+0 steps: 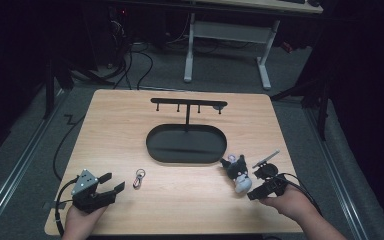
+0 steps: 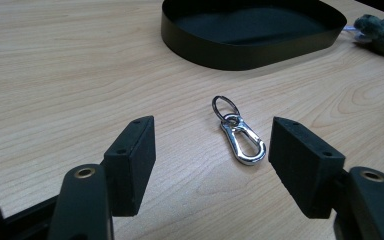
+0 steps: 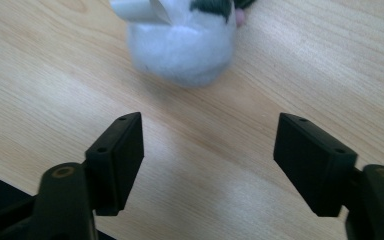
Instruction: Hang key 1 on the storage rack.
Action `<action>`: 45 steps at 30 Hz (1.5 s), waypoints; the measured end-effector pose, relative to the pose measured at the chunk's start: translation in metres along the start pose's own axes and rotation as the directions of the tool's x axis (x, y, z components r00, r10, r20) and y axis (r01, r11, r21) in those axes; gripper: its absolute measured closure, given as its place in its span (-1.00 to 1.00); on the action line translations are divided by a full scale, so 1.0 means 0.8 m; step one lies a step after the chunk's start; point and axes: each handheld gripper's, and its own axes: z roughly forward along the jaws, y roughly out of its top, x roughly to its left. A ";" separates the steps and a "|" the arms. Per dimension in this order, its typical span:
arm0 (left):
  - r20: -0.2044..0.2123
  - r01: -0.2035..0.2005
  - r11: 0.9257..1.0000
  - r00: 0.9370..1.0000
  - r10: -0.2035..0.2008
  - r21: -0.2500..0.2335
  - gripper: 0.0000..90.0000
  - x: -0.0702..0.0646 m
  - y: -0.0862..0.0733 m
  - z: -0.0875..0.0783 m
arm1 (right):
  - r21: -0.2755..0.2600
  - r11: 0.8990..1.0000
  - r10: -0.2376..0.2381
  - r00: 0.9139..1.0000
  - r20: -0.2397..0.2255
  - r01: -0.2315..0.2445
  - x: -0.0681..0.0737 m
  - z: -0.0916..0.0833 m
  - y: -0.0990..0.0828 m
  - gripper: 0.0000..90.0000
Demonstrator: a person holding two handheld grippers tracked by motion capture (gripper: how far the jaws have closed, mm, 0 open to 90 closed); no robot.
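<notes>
so, a person stands at the near edge of a pale wooden table [image 1: 180,200], a two-jaw gripper in each hand. the left gripper [image 1: 111,182] sits low at the near-left corner, its grey three-cornered plate on top, and its black jaws are spread wide with nothing between them. just ahead of it, a little to its right, lies a small silver clasp [image 1: 139,178] flat on the wood, apart from the jaws. from the left gripper view the clasp [image 2: 242,140] lies between the lines of the two pads but farther out, its dark split ring [image 2: 225,107] pointing away toward the tray.

the right gripper [image 1: 252,194] is at the near-right, held in the person's right hand [image 1: 287,202], cable trailing off behind. its jaws are parted too, holding nothing. right in front of it lies a little plush toy [image 1: 239,175], dark on top and white below. in the right gripper view the white fluffy part of the plush toy [image 3: 185,45] sits just beyond the open pads, not touching them, with a white tag [image 3: 140,10] on it.

at the middle of the table is a black oval tray [image 1: 152,145] with an upright post and a crossbar with small hooks [image 1: 189,105]. the toy lies just off the tray's near-right edge.
</notes>
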 end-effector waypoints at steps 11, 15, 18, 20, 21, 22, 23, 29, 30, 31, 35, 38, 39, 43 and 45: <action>0.008 -0.004 1.000 1.000 0.004 -0.003 -0.20 0.000 0.000 0.000 | 0.007 1.000 0.004 1.000 0.008 -0.004 0.014 0.004 0.030 -0.65; 0.011 -0.004 1.000 1.000 0.004 -0.004 -0.20 0.001 0.000 -0.001 | 0.015 1.000 0.016 1.000 0.000 -0.016 0.017 0.014 0.042 -0.65; 0.010 -0.005 1.000 1.000 0.005 -0.008 -0.20 0.000 0.001 -0.001 | 0.008 1.000 0.017 1.000 -0.008 -0.017 0.017 0.019 0.049 -0.65; 0.013 -0.006 1.000 1.000 0.006 -0.008 -0.20 0.000 0.001 -0.002 | 0.007 1.000 0.014 1.000 -0.008 -0.014 0.017 0.023 0.053 -0.65; 0.013 -0.006 1.000 1.000 0.006 -0.008 -0.20 0.000 0.001 -0.002 | 0.012 1.000 0.017 1.000 -0.008 -0.017 0.018 0.025 0.055 -0.65; 0.014 -0.007 1.000 1.000 0.007 -0.007 -0.20 0.000 0.001 -0.002 | 0.013 1.000 0.017 1.000 -0.008 -0.017 0.018 0.028 0.056 -0.65; 0.013 -0.008 1.000 1.000 0.008 -0.008 -0.20 0.000 0.000 -0.001 | 0.021 1.000 0.019 1.000 -0.002 -0.019 0.018 0.030 0.058 -0.65; 0.016 -0.018 1.000 1.000 0.018 -0.002 -0.20 0.000 0.000 -0.001 | 0.021 0.998 0.054 0.999 -0.003 -0.054 0.014 0.044 0.062 -0.46; 0.017 -0.018 1.000 1.000 0.018 -0.004 -0.20 0.000 0.000 -0.001 | 0.023 0.998 0.054 0.999 0.001 -0.054 0.013 0.045 0.062 -0.42; 0.017 -0.018 1.000 1.000 0.018 -0.004 -0.20 0.000 0.000 -0.001 | 0.023 0.998 0.061 0.998 0.000 -0.061 0.013 0.047 0.062 -0.40; 0.019 -0.018 1.000 1.000 0.018 -0.004 -0.19 0.000 0.000 -0.001 | 0.020 0.997 0.071 0.997 -0.012 -0.070 0.012 0.052 0.063 -0.30; 0.019 -0.021 1.000 1.000 0.021 -0.001 -0.19 0.000 0.000 -0.001 | 0.021 0.997 0.069 0.998 -0.012 -0.068 0.011 0.054 0.063 -0.23; 0.019 -0.020 1.000 1.000 0.020 0.000 -0.19 0.000 0.000 -0.001 | 0.022 0.998 0.067 0.998 -0.018 -0.066 0.012 0.055 0.062 -0.16; 0.020 -0.021 1.000 1.000 0.021 0.001 -0.19 0.000 0.000 -0.001 | 0.018 0.998 0.059 0.998 -0.011 -0.059 0.013 0.055 0.061 -0.02; 0.020 -0.021 1.000 1.000 0.020 0.002 -0.19 0.000 0.000 -0.001 | 0.015 0.998 0.060 0.998 -0.008 -0.060 0.012 0.053 0.060 0.02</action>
